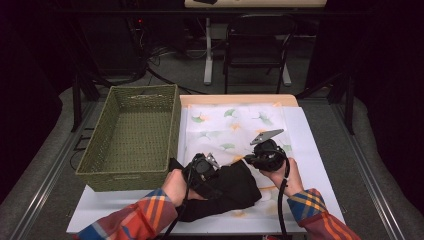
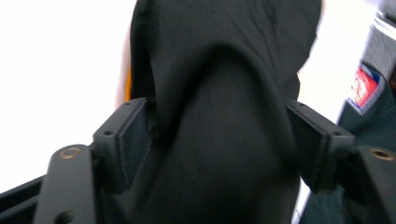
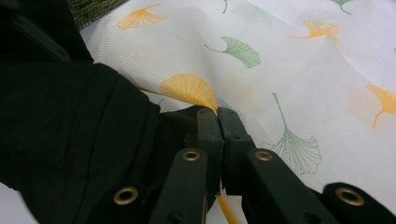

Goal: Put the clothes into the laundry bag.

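Left gripper (image 2: 217, 140) jaws stood wide around the black garment (image 1: 227, 187) — right gripper (image 3: 218, 122) pinched shut on the leaf-print cloth (image 3: 289, 79); it could drag.

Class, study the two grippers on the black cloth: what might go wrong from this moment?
1. The left gripper has its jaws open around a bunched fold of the black cloth, so the fold may slump and unfold.
2. The right gripper is shut at the cloth's edge beside the leaf-print sheet; pulling might drag that sheet along.
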Demonstrator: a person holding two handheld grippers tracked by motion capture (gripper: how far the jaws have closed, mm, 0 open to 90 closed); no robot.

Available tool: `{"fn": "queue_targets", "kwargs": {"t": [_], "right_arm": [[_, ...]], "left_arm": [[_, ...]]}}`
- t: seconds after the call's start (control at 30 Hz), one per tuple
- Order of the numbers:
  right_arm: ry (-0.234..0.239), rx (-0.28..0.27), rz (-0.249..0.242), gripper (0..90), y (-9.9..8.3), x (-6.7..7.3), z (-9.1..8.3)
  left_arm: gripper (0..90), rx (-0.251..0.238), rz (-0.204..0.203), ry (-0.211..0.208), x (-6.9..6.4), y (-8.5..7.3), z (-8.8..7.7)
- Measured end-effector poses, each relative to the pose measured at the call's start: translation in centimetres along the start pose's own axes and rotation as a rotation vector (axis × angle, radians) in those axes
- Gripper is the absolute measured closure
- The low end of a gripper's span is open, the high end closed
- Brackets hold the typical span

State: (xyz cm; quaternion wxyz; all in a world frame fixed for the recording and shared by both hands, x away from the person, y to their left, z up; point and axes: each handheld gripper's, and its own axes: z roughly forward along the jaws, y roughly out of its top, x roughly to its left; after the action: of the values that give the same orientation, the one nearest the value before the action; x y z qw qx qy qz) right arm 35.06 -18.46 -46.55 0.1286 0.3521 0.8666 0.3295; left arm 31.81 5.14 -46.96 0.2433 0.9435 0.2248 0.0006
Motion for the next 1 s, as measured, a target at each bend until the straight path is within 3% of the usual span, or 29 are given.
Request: {"fn": "queue_targets", "kwargs": {"t": [0.07,0.13,0.2,0.23,0.33,0.47,0.6,0.73,0.83,1.0], "right_arm": [[-0.001,-0.001,-0.002,89.2,0.0,0.0,0.0],[0.000,0.001,0.000,89.2,0.0,-0.1,0.0],[-0.003,0.003,0.005,89.2,0.0,-0.1,0.1],[-0.003,0.004,0.004,89.2,0.0,-0.1,0.1],[-0.002,0.005,0.004,89.2,0.0,-0.1,0.1],[-0.001,0.008,0.006,89.2,0.0,-0.1,0.1],[-0.001,0.010,0.010,89.2,0.0,-0.1,0.1],[-0.004,0.012,0.008,89.2,0.0,0.0,0.0],[-0.006,0.002,0.014,89.2,0.2,0.0,-0.3],[-0.014,-0.021,0.014,89.2,0.5,0.1,-1.0]], "left_arm": [[23.1,0.002,0.033,-0.009,-0.1,-0.5,-0.7],[19.6,0.000,0.031,-0.044,0.1,-1.0,-0.8],[17.7,0.006,0.034,-0.041,0.1,-1.5,-0.4],[17.6,0.005,0.046,-0.054,0.2,-1.7,-0.1],[17.2,0.019,0.030,-0.085,0.3,-2.5,0.9],[17.0,0.024,0.059,-0.086,0.2,-3.0,2.0],[27.4,-0.027,0.042,-0.094,0.3,-3.5,3.0],[50.7,-0.063,0.048,-0.082,-0.2,-3.8,2.9],[60.0,-0.100,-0.004,-0.079,-0.2,-4.0,2.7],[64.2,-0.157,-0.098,-0.026,-0.8,-3.0,1.3]]}}
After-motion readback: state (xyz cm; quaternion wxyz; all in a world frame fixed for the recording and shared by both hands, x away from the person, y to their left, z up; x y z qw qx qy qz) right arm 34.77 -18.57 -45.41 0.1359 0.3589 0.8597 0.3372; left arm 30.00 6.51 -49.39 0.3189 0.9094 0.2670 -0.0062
